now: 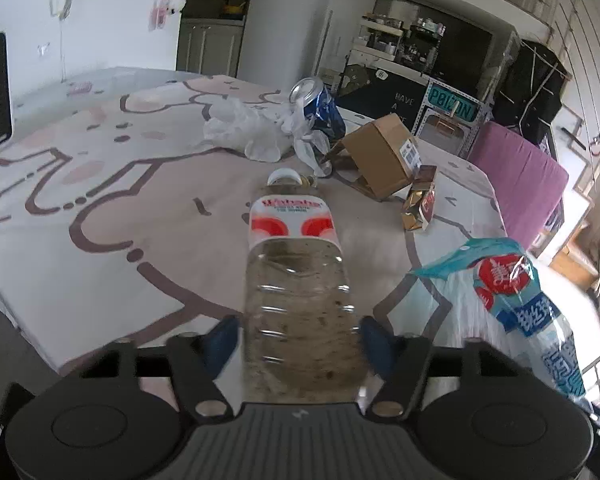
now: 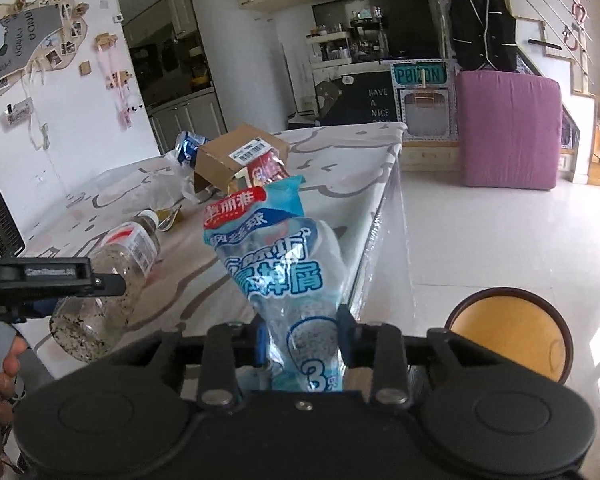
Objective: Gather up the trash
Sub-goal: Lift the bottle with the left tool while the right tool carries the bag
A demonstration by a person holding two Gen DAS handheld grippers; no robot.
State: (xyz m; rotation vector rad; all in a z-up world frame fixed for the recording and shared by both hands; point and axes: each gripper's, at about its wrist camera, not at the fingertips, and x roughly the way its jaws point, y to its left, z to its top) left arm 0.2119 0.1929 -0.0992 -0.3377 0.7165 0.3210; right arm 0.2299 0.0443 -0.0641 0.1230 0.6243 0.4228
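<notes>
Wrist views show our left gripper clamping the bottle, right gripper pinching the blue wrapper; next, we judge, a bin.

Clear dirty bottle and blue wrapper apparently lifted; can, box on table

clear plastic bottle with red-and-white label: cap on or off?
On. The clear plastic bottle carries a white cap on its far end, seen in both wrist views.
</notes>
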